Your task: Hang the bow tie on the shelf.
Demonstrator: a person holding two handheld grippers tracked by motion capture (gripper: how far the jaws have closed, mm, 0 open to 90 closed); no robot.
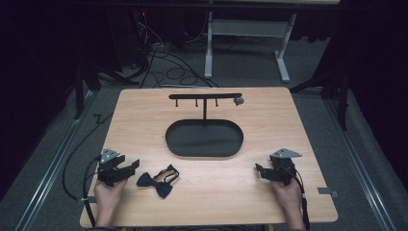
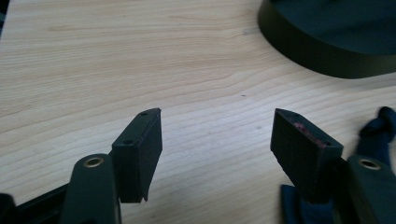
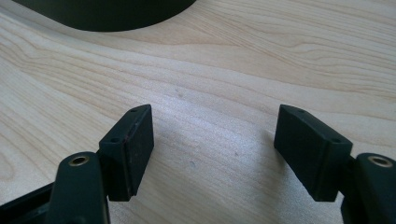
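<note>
I have both grippers low over the wooden table, one at each near corner. My left gripper is released, its two black jaws spread wide with bare wood between them. The dark bow tie lies flat on the table just beside that gripper's right finger; in the left gripper view a bit of its blue fabric peeks out behind and below that finger, and I cannot tell whether the two are touching. My right gripper is likewise released, jaws apart, holding nothing, with only wood grain between its fingers. Ahead of both pairs of fingers sits the black oval tray, its rim showing at the top of each gripper view. A thin black stand with a crossbar rises from the tray's far side.
</note>
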